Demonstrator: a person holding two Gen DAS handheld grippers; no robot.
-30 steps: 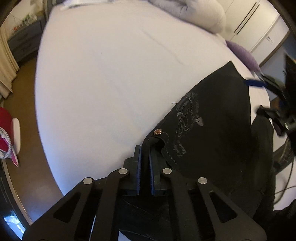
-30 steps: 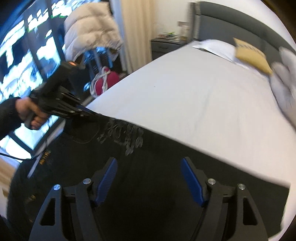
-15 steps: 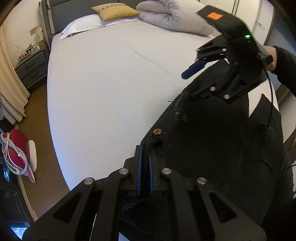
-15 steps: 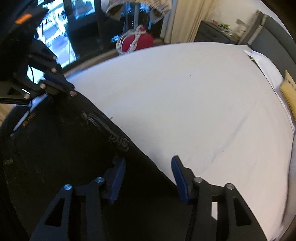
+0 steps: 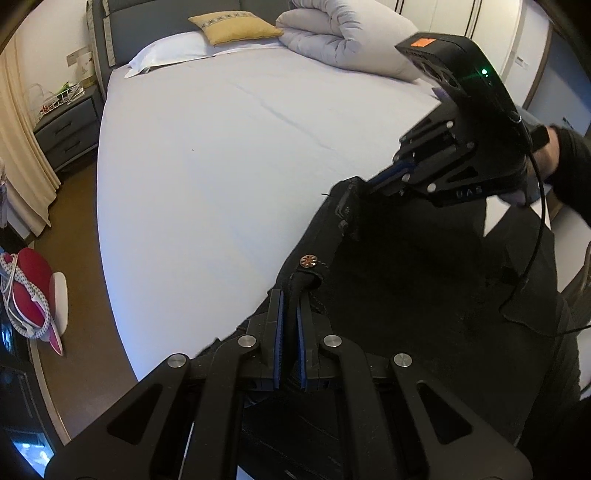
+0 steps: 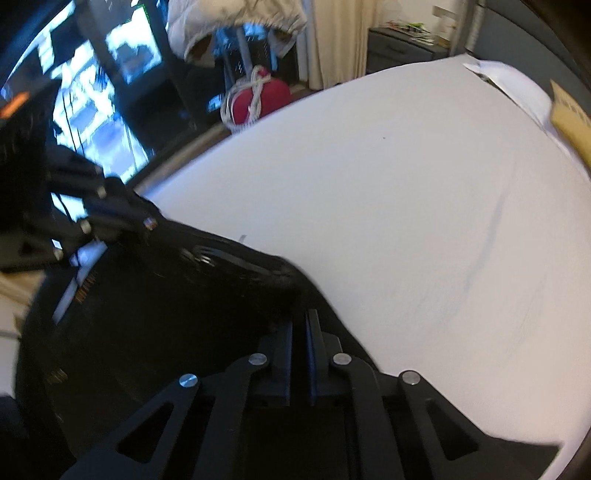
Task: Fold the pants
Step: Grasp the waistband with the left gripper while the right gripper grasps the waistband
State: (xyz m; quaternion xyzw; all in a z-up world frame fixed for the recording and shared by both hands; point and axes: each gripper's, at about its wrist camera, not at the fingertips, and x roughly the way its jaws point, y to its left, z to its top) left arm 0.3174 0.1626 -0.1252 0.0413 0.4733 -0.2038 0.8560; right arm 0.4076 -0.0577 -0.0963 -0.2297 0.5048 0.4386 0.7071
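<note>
Holding black pants (image 5: 424, 295) by the waistband over a bed (image 5: 229, 155) covered in a white sheet. Left gripper (image 5: 290, 295) pinched nearly closed on the waistband end just below the copper button (image 5: 308, 261); dark fabric visible between the blue pads. Right gripper (image 6: 299, 321) likewise clamped narrow on the opposite part of the waistband, fabric bunched up against its fingertips; seen from the left wrist view as the black housing with the orange tag and green light, nipping a raised corner of cloth.

Garment position: waistband stretched between the two grippers, lifted off the sheet; rest of the cloth hanging or draping down toward the near bed edge. Lower legs not visible in either view, so lie of the legs cannot be told.

Progress, as judged: early. Both grips secured on the waist; no fold line visible, no layer laid flat on the sheet. Remaining, presumably: spread or lay the pants on the bed, bring one leg over the other, then fold lengthwise sections into a compact stack.

Surroundings: headboard end with a white pillow (image 5: 166, 51), yellow cushion (image 5: 232, 26) and rolled grey duvet (image 5: 343, 40); nightstand (image 5: 66, 129) beside the bed; red object with white cord (image 5: 26, 288) on the floor. Right wrist view motion-blurred, fine detail there unreliable.
</note>
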